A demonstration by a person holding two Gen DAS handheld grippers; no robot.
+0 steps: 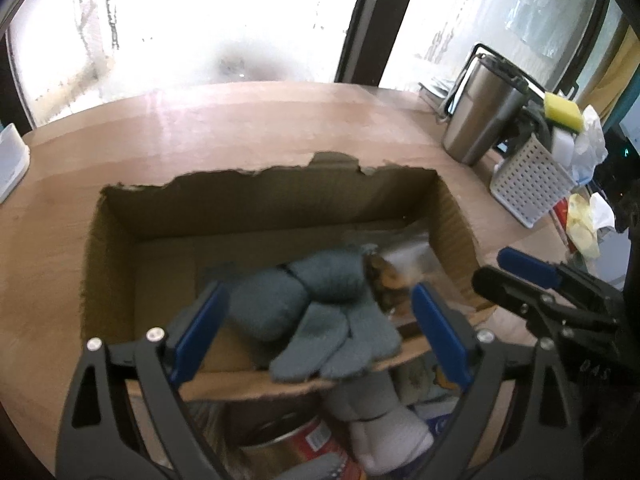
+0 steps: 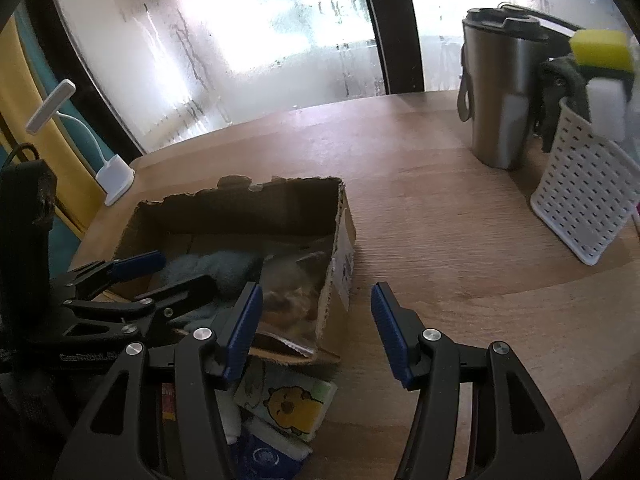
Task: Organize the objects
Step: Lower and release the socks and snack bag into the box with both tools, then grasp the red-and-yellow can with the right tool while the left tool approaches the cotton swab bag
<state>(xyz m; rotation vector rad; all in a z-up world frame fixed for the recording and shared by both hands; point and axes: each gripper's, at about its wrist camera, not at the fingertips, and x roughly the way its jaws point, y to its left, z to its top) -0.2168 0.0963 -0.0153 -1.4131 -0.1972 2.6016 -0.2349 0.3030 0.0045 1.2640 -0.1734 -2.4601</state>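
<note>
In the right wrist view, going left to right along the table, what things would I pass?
White lamp → cardboard box → steel tumbler → white perforated basket with a yellow sponge on top.

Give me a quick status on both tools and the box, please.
Left tool open above grey socks draped over cardboard box edge. Right tool open, empty, beside box. Nothing blocking.

You've got socks (image 1: 316, 312) in the box (image 1: 264, 200), hanging over its near wall; tumbler (image 2: 500, 96) and basket (image 2: 584, 196) sit far right.
</note>
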